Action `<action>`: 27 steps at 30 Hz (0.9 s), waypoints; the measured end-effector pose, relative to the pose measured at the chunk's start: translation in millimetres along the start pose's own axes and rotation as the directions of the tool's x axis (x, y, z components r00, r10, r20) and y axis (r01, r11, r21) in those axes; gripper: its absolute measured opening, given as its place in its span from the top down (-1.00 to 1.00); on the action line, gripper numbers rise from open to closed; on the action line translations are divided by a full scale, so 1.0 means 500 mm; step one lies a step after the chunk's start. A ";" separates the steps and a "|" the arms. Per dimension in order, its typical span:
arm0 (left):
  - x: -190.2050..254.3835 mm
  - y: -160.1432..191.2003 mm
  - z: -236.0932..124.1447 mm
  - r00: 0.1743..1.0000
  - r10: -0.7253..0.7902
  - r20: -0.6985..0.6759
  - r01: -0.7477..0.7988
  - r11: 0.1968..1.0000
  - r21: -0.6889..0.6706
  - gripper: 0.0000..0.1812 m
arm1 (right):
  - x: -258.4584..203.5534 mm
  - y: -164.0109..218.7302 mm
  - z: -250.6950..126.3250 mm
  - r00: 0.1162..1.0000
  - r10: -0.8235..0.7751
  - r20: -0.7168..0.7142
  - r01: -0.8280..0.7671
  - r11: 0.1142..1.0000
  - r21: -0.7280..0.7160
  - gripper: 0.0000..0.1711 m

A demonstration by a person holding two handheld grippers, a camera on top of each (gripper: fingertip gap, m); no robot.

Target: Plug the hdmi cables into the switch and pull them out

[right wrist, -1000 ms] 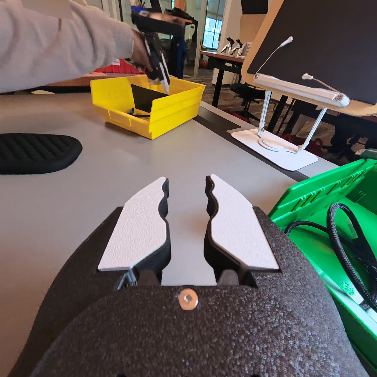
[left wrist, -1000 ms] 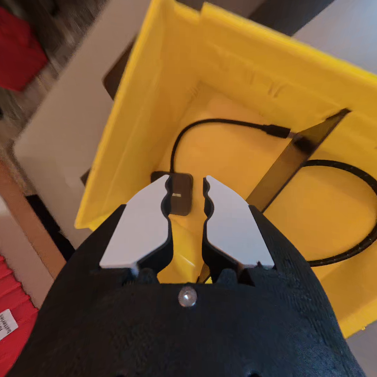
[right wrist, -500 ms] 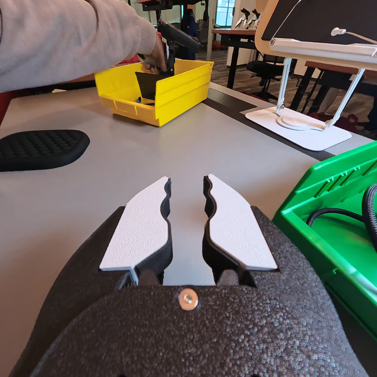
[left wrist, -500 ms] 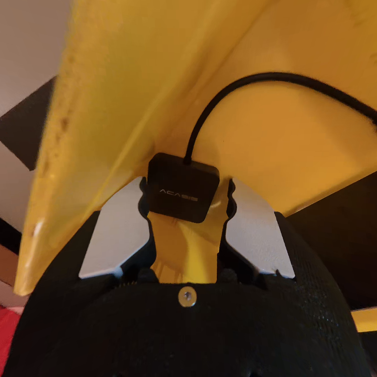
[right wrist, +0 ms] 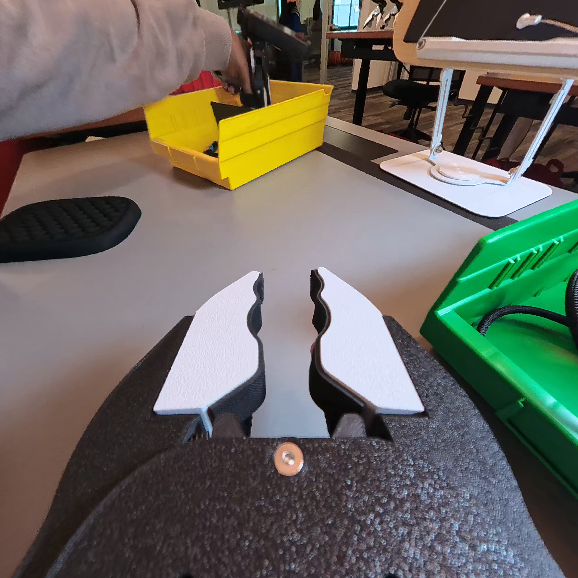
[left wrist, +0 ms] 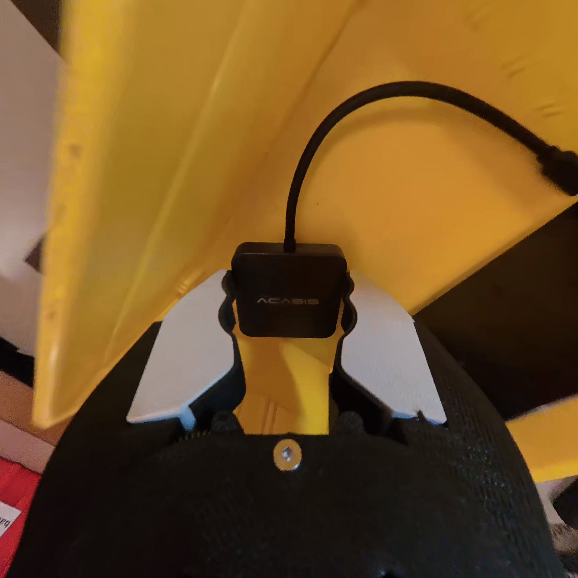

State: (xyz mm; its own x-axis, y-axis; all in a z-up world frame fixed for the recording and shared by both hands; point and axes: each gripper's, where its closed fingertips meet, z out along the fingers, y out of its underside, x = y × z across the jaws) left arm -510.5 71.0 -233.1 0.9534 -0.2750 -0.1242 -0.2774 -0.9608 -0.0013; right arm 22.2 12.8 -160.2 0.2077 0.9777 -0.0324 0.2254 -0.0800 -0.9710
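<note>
The yellow bin [left wrist: 194,131] now fills most of the left wrist view, closer than half a second ago. At frame centre the black switch [left wrist: 289,291] sits deeper between the left gripper [left wrist: 289,281] fingers [left wrist: 200,328], now squared up rather than askew; both pads touch its sides, pinching it. Its black cable [left wrist: 312,150] arcs to the upper right. In the right wrist view, the right gripper [right wrist: 287,276] hovers over the grey table [right wrist: 281,219], fingers apart, holding nothing; the green bin [right wrist: 500,359] at right has edged back into frame.
</note>
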 end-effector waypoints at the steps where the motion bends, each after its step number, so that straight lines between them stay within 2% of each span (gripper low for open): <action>1: 0.002 -0.008 -0.019 1.000 0.005 0.014 -0.006 0.999 0.033 0.25 | -0.002 -0.002 -0.002 1.000 -0.013 -0.003 0.013 1.000 0.003 0.67; 5: 0.013 -0.034 -0.123 0.994 0.047 0.102 -0.064 0.983 0.169 0.26 | -0.011 -0.010 -0.006 0.999 -0.042 -0.010 0.042 0.999 0.019 0.68; 8: 0.021 -0.057 -0.232 0.968 0.061 0.245 -0.142 0.933 0.330 0.26 | -0.025 -0.011 -0.003 0.999 -0.046 0.000 0.046 0.999 0.020 0.68; 11: 0.065 -0.075 -0.354 0.942 0.033 0.334 -0.220 0.812 0.541 0.26 | -0.044 -0.012 0.003 0.997 -0.080 0.006 0.079 0.997 0.014 0.68; 14: 0.137 -0.074 -0.464 0.934 -0.009 0.358 -0.274 0.626 0.730 0.25 | -0.061 -0.026 0.012 0.991 -0.131 0.000 0.131 0.991 0.018 0.68; 16: 0.210 -0.066 -0.524 0.956 -0.003 0.293 -0.258 0.471 0.844 0.25 | -0.074 -0.050 0.016 0.987 -0.159 0.001 0.159 0.987 0.034 0.68; 18: 0.307 -0.053 -0.570 0.979 0.064 0.195 -0.205 0.295 0.933 0.25 | -0.090 -0.088 0.018 0.980 -0.199 -0.005 0.199 0.978 0.068 0.68; 20: 0.418 -0.041 -0.593 0.981 0.171 0.090 -0.115 0.147 0.982 0.25 | -0.108 -0.132 0.021 0.969 -0.245 -0.011 0.245 0.964 0.105 0.68; 22: 0.532 -0.031 -0.592 0.956 0.294 -0.003 -0.008 0.037 0.999 0.26 | -0.125 -0.174 0.028 0.956 -0.292 -0.019 0.292 0.947 0.134 0.68; 24: 0.628 -0.030 -0.572 0.915 0.390 -0.106 0.125 -0.023 0.992 0.26 | -0.142 -0.198 0.042 0.942 -0.336 -0.013 0.334 0.931 0.145 0.69; 27: 0.733 -0.045 -0.516 0.822 0.496 -0.280 0.334 -0.020 0.942 0.26 | -0.154 -0.187 0.077 0.910 -0.414 -0.007 0.412 0.902 0.128 0.70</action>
State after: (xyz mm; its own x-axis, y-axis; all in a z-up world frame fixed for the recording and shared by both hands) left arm -124.1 -17.3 -22.9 0.6792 -0.7127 0.1754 0.2116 -0.0387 -0.9766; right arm -51.6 -47.6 -76.0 0.1019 0.9216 0.3744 0.1670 0.3552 -0.9197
